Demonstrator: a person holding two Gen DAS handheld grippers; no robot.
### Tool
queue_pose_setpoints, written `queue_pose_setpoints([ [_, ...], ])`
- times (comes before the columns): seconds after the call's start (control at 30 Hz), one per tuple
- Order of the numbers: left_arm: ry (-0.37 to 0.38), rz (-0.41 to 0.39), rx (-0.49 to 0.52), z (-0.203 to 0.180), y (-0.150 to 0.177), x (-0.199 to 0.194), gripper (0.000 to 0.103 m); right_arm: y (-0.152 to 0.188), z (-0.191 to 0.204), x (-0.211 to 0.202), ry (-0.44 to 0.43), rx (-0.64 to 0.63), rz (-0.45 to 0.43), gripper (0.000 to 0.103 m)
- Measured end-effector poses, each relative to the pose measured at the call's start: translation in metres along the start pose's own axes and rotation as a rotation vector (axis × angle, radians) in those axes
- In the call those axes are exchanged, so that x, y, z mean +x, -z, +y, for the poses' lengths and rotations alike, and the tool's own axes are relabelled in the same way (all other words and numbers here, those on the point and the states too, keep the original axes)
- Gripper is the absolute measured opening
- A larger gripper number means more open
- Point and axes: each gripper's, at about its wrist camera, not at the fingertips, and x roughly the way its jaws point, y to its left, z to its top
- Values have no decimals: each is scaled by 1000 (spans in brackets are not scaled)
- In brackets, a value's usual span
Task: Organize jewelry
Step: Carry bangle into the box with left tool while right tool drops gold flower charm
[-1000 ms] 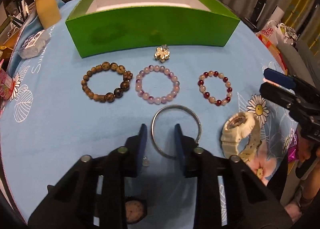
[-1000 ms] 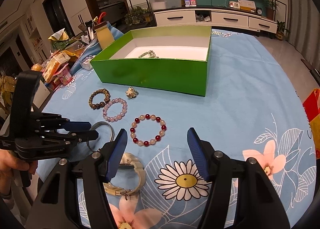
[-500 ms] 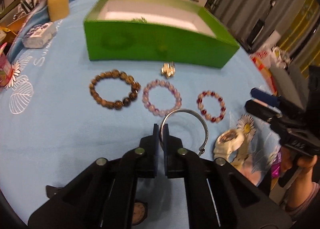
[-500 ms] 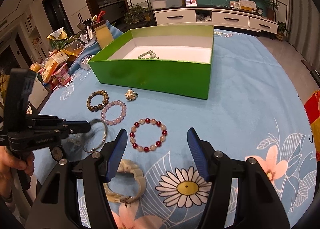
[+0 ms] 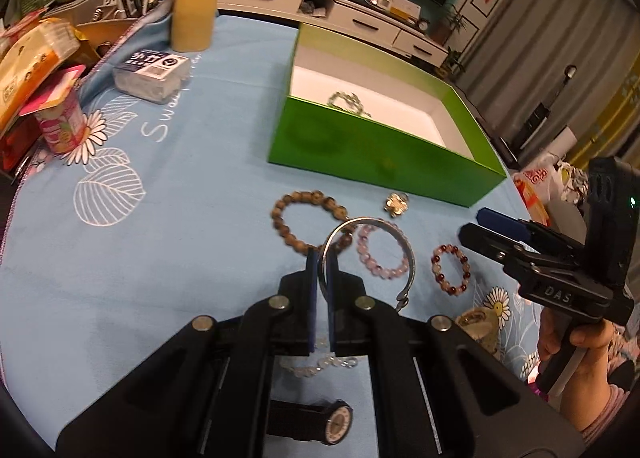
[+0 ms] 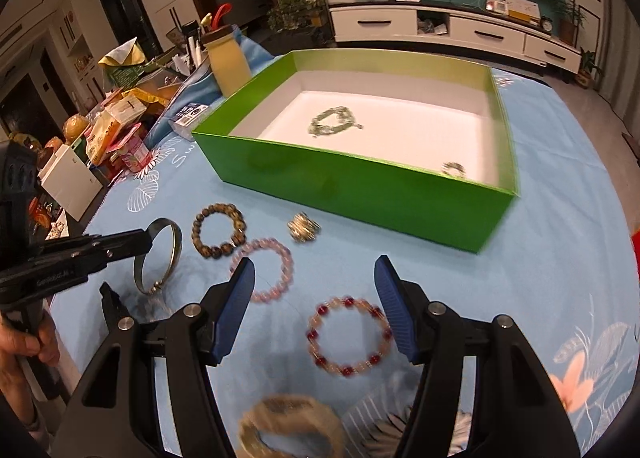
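My left gripper (image 5: 322, 258) is shut on a silver bangle (image 5: 404, 246) and holds it above the blue cloth; the bangle also shows in the right wrist view (image 6: 175, 248). My right gripper (image 6: 314, 278) is open and empty over a red and cream bead bracelet (image 6: 348, 336). A brown bead bracelet (image 6: 218, 230), a pink bead bracelet (image 6: 262, 270) and a gold flower brooch (image 6: 304, 227) lie before the green box (image 6: 360, 186). In the box lie a green bead piece (image 6: 332, 122) and a small ring-like piece (image 6: 454, 169).
A cream watch (image 6: 292, 430) lies near the front edge. A black watch (image 5: 320, 420) and a clear bead chain (image 5: 316, 364) lie under my left gripper. A yellow jar (image 5: 195, 6), a tissue pack (image 5: 152, 72) and snack packs (image 5: 36, 70) stand at the left.
My left gripper shut on the bangle, lifted it off the cloth and swung left. My right gripper moved forward over the red bracelet, still open.
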Motion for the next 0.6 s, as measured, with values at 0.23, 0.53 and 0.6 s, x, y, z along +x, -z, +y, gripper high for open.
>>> queue_pose_setpoints([
  [0.23, 6, -15, -29, 9, -4, -1, 5, -26, 14, 46, 13, 12, 105, 42],
  [0.53, 10, -7, -26, 13, -8, 7, 5, -29, 18, 79, 102, -32, 181, 21],
  [0.6, 9, -7, -24, 12, -8, 7, 5, -30, 17, 78, 98, -30, 177, 21],
])
